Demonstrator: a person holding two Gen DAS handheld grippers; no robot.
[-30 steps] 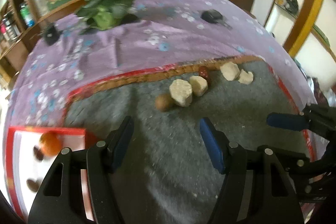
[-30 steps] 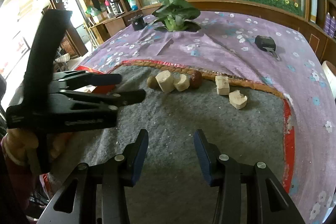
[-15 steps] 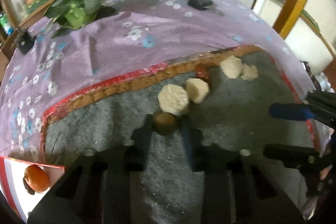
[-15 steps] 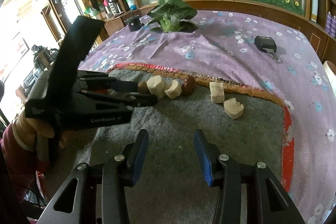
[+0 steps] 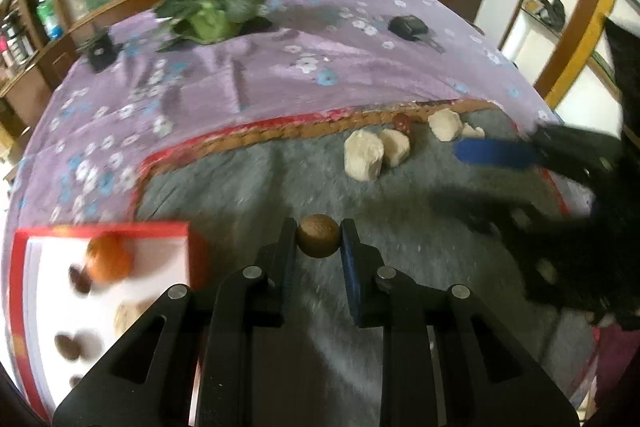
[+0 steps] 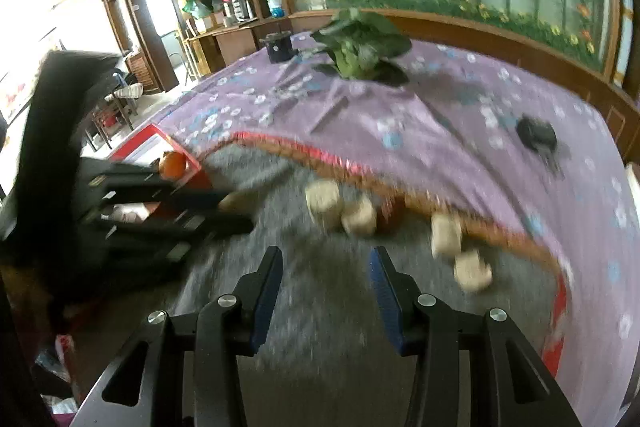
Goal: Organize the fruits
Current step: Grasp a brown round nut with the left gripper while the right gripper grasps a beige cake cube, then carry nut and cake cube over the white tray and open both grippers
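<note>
My left gripper point(image 5: 319, 241) is shut on a small round brown fruit point(image 5: 319, 241), held above the grey mat point(image 5: 248, 195). To its left lies a red-rimmed white tray point(image 5: 48, 307) holding an orange fruit point(image 5: 109, 259) and several small dark fruits. Several pale chunks point(image 5: 364, 160) and a dark red fruit point(image 5: 402, 123) sit by the mat's far edge. My right gripper point(image 6: 325, 267) stands open over the mat with nothing between its fingers, short of the pale chunks point(image 6: 325, 201). In the right wrist view the left gripper point(image 6: 236, 211) is at the left, near the tray point(image 6: 152, 143).
A purple flowered cloth point(image 5: 280, 75) covers the table beyond the mat. On it stand a leafy green plant point(image 5: 212, 7), a small black box point(image 5: 100, 55) and a black key fob point(image 5: 408, 27). Shelves and a wooden cabinet surround the table.
My left gripper closed on the brown fruit beside the pale chunks and carried it back toward the tray. The right gripper shifted sideways over the mat, still open.
</note>
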